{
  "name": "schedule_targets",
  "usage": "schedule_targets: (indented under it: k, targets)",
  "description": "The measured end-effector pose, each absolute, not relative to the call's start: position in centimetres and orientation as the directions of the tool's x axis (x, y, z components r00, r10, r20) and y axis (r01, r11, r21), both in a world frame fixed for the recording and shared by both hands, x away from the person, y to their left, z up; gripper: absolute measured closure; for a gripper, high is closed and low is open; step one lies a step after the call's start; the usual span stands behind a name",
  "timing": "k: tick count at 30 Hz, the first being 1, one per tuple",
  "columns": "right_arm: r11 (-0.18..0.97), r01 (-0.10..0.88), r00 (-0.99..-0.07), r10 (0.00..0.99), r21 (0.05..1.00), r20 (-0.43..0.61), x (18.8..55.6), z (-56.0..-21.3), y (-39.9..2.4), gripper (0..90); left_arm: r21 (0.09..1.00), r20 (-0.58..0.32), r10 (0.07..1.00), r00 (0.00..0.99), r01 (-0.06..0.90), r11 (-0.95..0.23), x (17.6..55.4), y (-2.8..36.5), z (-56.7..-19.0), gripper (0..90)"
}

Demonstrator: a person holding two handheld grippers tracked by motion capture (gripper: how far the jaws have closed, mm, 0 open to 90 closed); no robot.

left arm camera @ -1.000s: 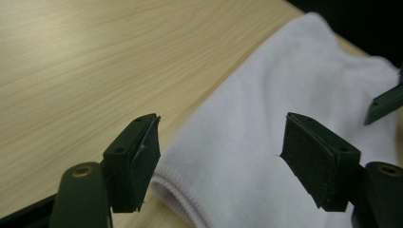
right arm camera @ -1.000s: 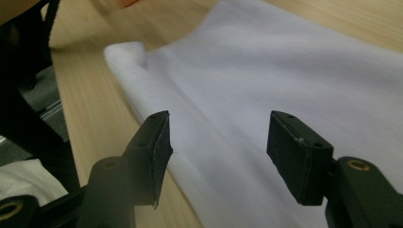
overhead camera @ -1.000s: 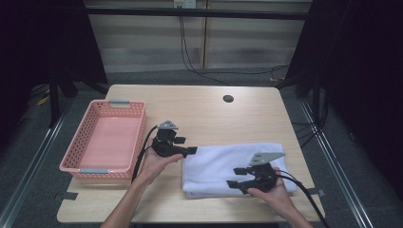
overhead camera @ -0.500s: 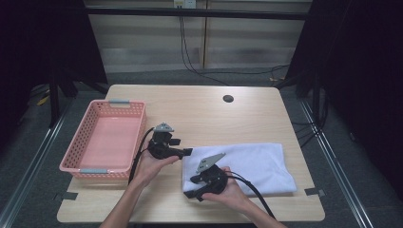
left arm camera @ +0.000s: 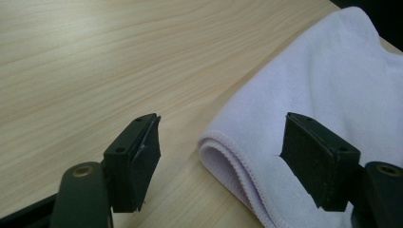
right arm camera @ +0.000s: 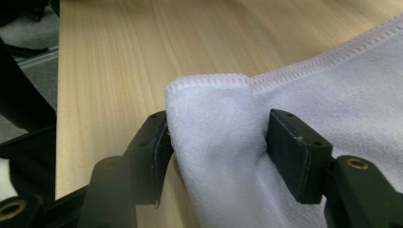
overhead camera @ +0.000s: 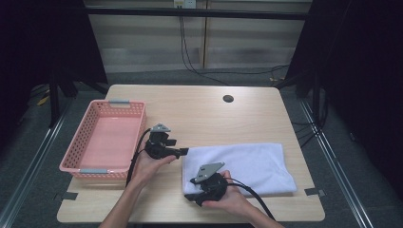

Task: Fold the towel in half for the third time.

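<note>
A white folded towel [overhead camera: 247, 164] lies flat on the right half of the wooden table [overhead camera: 199, 114]. My left gripper [overhead camera: 184, 152] lies level at the towel's far left corner. In the left gripper view the folded towel edge [left arm camera: 237, 156] sits between the wide-apart jaws of my left gripper [left arm camera: 225, 159], untouched. My right gripper [overhead camera: 196, 195] is at the near left corner. Its jaws have just been closing a little. In the right gripper view the towel corner [right arm camera: 214, 123] lies in my right gripper [right arm camera: 223, 152], brushing both pads, with no visible pinch.
A pink plastic basket [overhead camera: 107, 137] stands on the left of the table, close behind my left hand. A round cable hole [overhead camera: 228, 99] is near the far edge. The table's near edge runs just under my right hand.
My right gripper has travelled left along the towel's near edge, from its right end to its left corner. The left gripper has stayed where it was.
</note>
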State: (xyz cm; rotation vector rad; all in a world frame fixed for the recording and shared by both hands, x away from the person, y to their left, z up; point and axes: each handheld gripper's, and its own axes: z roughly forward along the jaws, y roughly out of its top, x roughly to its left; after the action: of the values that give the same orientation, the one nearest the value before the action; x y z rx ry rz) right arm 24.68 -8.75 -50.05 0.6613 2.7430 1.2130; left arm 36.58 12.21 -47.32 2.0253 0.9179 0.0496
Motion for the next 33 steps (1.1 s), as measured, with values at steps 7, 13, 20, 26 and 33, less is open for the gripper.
schedule_targets:
  k: [7, 13, 20, 26, 33]
  targets:
    - [0.614, 0.320, -0.907, 0.418, 0.722, 0.048, 24.2, -50.1, -8.5, 45.3, 0.735, -0.309, 0.652, 0.692, 0.609, -0.297, 37.0, 13.2, -47.6, 28.6]
    - [0.620, 0.308, -0.896, 0.445, 0.722, 0.000, 24.0, -50.1, -8.4, 56.9, 0.711, -0.314, 0.660, 0.683, 0.630, -0.313, 37.6, 13.0, -48.7, 26.2]
    - [0.611, 0.328, -0.885, 0.465, 0.721, 0.009, 24.5, -50.0, -8.7, 69.1, 0.680, -0.285, 0.650, 0.704, 0.627, -0.380, 37.8, 11.9, -49.9, 25.3]
    - [0.592, 0.361, -0.881, 0.470, 0.720, 0.055, 25.1, -49.9, -9.0, 73.2, 0.685, -0.273, 0.625, 0.732, 0.604, -0.408, 37.7, 11.2, -50.2, 27.0]
    - [0.560, 0.405, -0.873, 0.471, 0.723, 0.125, 25.6, -49.7, -9.4, 75.5, 0.686, -0.251, 0.541, 0.803, 0.542, -0.486, 37.0, 10.1, -50.1, 51.2]
